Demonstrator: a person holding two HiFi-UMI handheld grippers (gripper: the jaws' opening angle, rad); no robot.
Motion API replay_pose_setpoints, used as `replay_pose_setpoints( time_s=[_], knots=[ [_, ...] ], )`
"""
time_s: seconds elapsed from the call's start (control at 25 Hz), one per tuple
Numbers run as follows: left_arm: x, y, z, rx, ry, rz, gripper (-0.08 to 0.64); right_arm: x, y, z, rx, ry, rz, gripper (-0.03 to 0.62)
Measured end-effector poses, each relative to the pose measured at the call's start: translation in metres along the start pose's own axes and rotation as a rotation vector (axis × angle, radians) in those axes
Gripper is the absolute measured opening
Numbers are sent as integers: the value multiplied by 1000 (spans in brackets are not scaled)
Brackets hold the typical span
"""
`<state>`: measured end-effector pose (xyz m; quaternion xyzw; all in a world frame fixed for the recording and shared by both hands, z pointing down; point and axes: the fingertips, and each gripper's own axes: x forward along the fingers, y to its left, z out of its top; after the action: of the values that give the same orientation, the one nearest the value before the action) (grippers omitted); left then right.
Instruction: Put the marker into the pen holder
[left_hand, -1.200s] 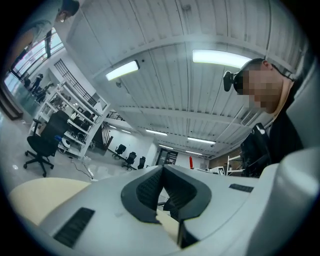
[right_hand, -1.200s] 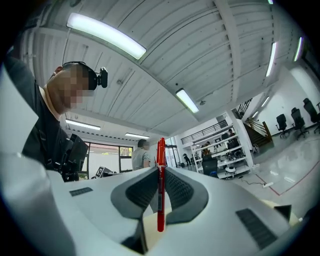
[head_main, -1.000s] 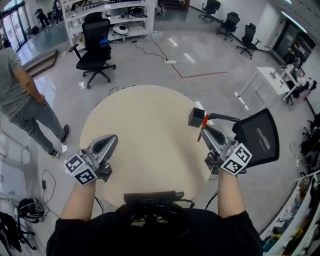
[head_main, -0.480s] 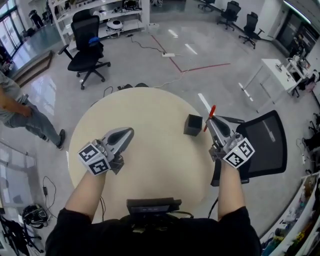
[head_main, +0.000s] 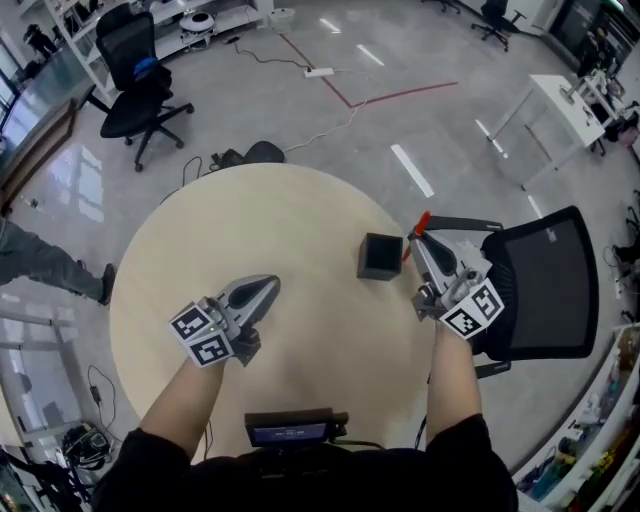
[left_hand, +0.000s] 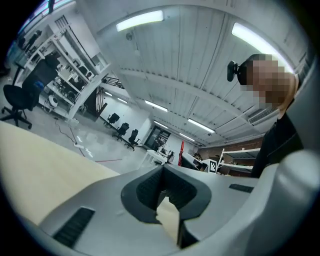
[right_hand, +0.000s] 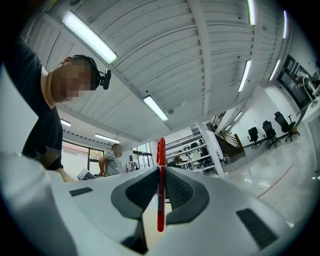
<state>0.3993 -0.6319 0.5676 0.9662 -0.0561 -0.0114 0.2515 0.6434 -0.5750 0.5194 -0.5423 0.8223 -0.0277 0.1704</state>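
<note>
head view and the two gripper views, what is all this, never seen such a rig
No robot here: a person holds a two-fingered gripper in each hand. The head view comes from a camera on the person's head, looking down at a round table. Each gripper view comes from a camera on that gripper, looking along its fingers. On the table stands a black pen holder. The right gripper pinches a red marker close beside it. The left gripper is shut and empty.
</note>
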Motion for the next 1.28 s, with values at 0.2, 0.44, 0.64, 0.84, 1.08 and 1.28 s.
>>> replay_pose_setpoints(
  time_s=[0.2,0.44,0.64,0.84,1.08,1.28],
  knots=[
    [14,17,-48,-75,62,-14,-6,-12,-16,-40,18,9,-24,46],
    [26,34,-78,-121,94,-35,-6,-15,-27,-75,-12,25,-18,46],
    [27,35,-91,-137,105,-48,-6,-25,-34,-96,-9,21,-36,46],
    [27,31,-89,-141,98,-61,-6,-31,-29,-105,-29,38,-44,46],
    [29,29,-97,-147,103,-70,-6,-40,-27,-112,-77,81,-55,46],
    [27,28,-103,-155,112,-72,-6,-47,-24,-120,-117,133,-73,46]
  ],
)
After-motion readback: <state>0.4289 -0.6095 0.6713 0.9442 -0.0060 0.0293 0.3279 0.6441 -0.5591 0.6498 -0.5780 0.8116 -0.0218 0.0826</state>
